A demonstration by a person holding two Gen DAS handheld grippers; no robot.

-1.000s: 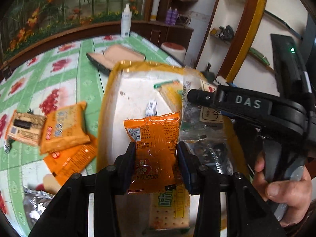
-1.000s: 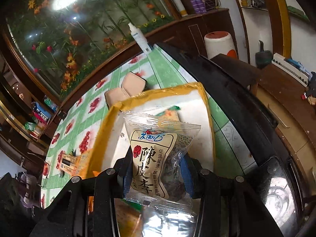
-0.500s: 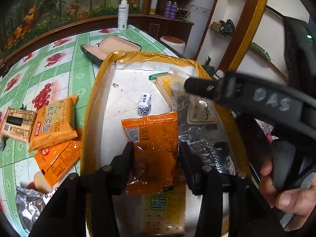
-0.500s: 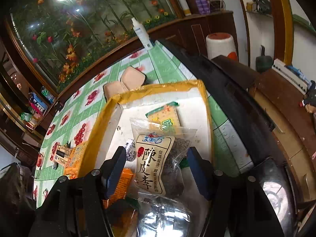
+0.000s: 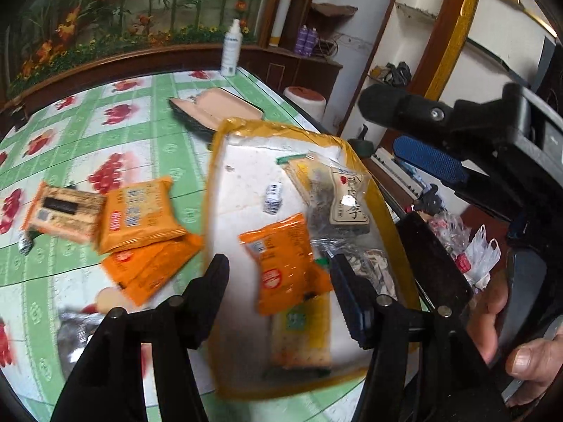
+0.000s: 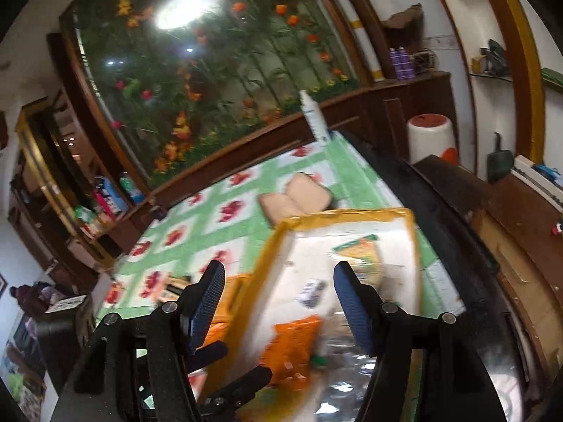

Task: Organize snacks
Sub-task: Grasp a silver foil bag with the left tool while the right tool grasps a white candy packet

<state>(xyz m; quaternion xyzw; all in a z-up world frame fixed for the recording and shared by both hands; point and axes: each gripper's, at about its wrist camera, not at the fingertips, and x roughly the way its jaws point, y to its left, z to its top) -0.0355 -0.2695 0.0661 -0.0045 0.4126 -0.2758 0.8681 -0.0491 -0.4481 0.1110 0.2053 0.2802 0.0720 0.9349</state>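
In the box point(image 5: 225, 147), the orange packet point(image 5: 285, 263) lay free between the left gripper's point(image 5: 281, 295) just-opened fingers; the right gripper point(image 6: 278, 299) was spread, empty. Light, crinkly, slippery: pinch its sealed edge.

Black left gripper point(image 5: 281, 293), right gripper point(image 6: 278, 302); blue ribbed fingers point(image 6: 207, 304), silver screws.

Foil packet point(image 5: 72, 330) cut by left finger, motion-blurred; tray's point(image 6: 412, 246) snacks smeared in right-wrist view, labels unreadable.
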